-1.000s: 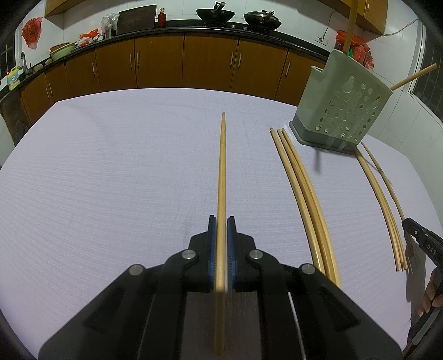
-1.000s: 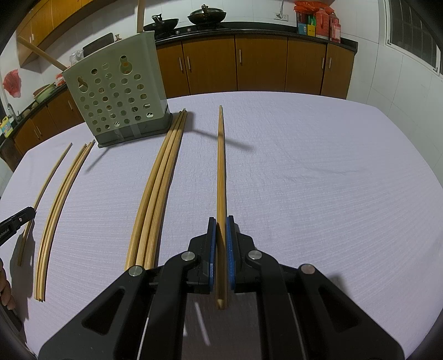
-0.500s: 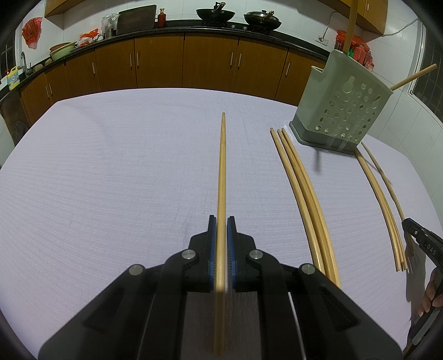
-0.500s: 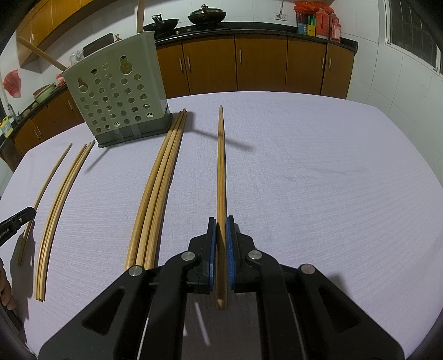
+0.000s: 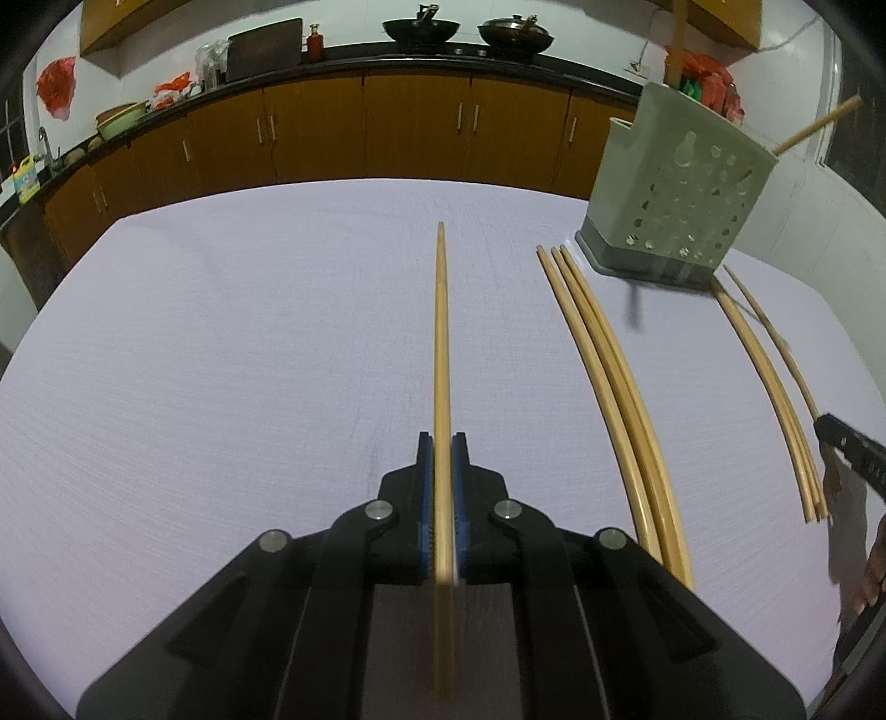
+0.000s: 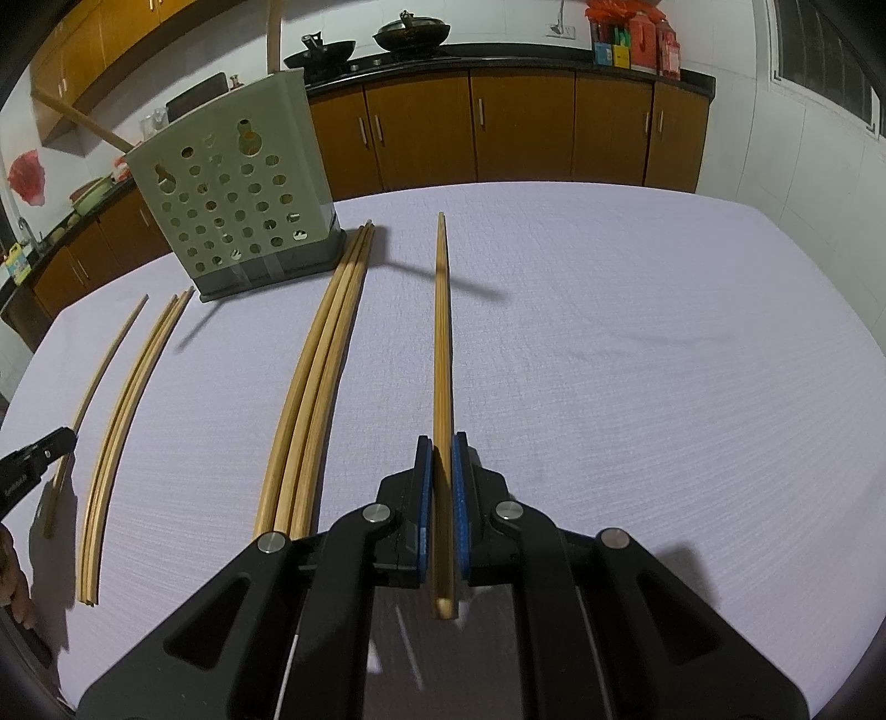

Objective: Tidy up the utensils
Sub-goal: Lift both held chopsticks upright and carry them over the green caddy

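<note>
- Closest in: the left gripper (image 5: pixel 442 487) has its blue pads pinched tight on a long wooden chopstick (image 5: pixel 441 354) that pokes straight ahead over the table. The right gripper (image 6: pixel 441 487) is the same deal, clamped on its own held chopstick (image 6: pixel 441 343), butt end sticking out behind the pads.
- Everything sits on a table under a pale lavender cloth (image 5: pixel 232 343) with a fine woven texture, a few soft creases in it.
- Lying loose on the cloth: a bundle of three chopsticks (image 6: pixel 315 387) side by side and touching, plus a thinner set of chopsticks (image 6: pixel 124 421) off to one side, with a single stick just beside it.
- There's white lettering on the other gripper's black finger at the frame edge, too small to read.
- Further back, the grey-green utensil holder (image 6: pixel 232 216), full of round holes, stands on a darker base just past the bundle's tips. A stick or two pokes out of its top at an angle.
- Far back it's a kitchen: brown cabinets (image 5: pixel 410 133), dark countertop, two woks (image 5: pixel 470 30) on the stove, white tile walls, red packets and a yellow bottle whose labels can't be made out.
</note>
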Demonstrator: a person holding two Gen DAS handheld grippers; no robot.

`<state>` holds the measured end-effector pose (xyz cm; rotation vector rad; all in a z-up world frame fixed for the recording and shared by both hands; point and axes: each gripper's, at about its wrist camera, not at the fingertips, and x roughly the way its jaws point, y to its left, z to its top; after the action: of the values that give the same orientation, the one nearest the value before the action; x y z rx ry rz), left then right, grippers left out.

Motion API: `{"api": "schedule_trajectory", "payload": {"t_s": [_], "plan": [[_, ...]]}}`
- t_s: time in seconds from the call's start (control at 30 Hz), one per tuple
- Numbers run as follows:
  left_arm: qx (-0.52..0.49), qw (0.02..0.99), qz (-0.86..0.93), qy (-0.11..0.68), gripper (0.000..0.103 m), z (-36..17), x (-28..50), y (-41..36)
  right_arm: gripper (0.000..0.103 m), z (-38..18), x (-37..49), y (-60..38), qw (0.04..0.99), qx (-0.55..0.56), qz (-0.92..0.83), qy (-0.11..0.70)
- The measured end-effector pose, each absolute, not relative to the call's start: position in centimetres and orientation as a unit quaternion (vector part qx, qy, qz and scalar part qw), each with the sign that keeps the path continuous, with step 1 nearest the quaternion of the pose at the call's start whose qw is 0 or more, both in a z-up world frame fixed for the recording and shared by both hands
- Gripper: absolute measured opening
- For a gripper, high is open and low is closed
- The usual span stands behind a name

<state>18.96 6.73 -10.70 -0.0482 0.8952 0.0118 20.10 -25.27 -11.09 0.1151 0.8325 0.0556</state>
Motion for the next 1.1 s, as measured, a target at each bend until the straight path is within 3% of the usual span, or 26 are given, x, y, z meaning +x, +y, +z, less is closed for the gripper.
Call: {"api": "schedule_trajectory", "payload": {"t_s": [0.4, 1.1], "plan": [[-0.035, 0.945, -0.018, 0.324, 0.007, -1.7, 16.0, 7.7, 0.008, -1.9, 16.9, -26.0, 0.966, 0.055, 0.027, 0.252], [-0.050, 0.971, -0.131, 0.192, 0.007, 12.4, 15.7, 4.3, 0.008, 11.4, 14.6, -24.1, 0.988, 0.084, 0.103, 0.077]]}}
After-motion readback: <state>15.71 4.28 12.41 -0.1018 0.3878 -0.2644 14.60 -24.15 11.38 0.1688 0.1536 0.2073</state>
